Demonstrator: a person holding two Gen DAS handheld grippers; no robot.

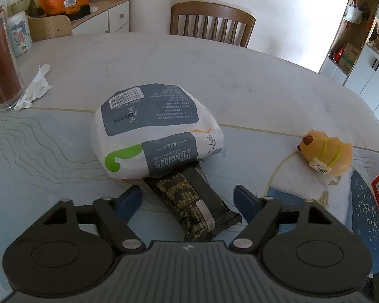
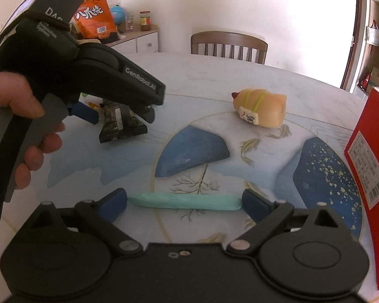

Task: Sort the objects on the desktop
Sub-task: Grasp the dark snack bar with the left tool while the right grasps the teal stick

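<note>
Nearest in the right wrist view, the right gripper [image 2: 184, 203] stands wide open with a mint-green wrapped stick [image 2: 184, 201] lying crosswise between its blue fingertips [image 2: 113, 202]; whether the tips touch the ends of the stick cannot be told. A red box [image 2: 369, 161] stands upright just to its right. Farther out on the printed mat [image 2: 252, 176] lies a yellow duck-shaped toy [image 2: 261, 109] on its side, with bare mat between it and the stick.

In the left wrist view, the left gripper [image 1: 188, 198] is also spread wide, straddling a black snack bar packet [image 1: 192, 205] without closing on it. The far end of the packet is tucked under a white-and-grey tissue pack [image 1: 151, 128]. To the left, well apart, a crumpled tissue [image 1: 35, 88] lies beside a tall glass jar [image 1: 1, 63]. Beyond the tissue pack, the marble table [image 1: 164, 58] runs bare to its curved far edge, where a wooden chair [image 1: 212, 24] stands.
</note>
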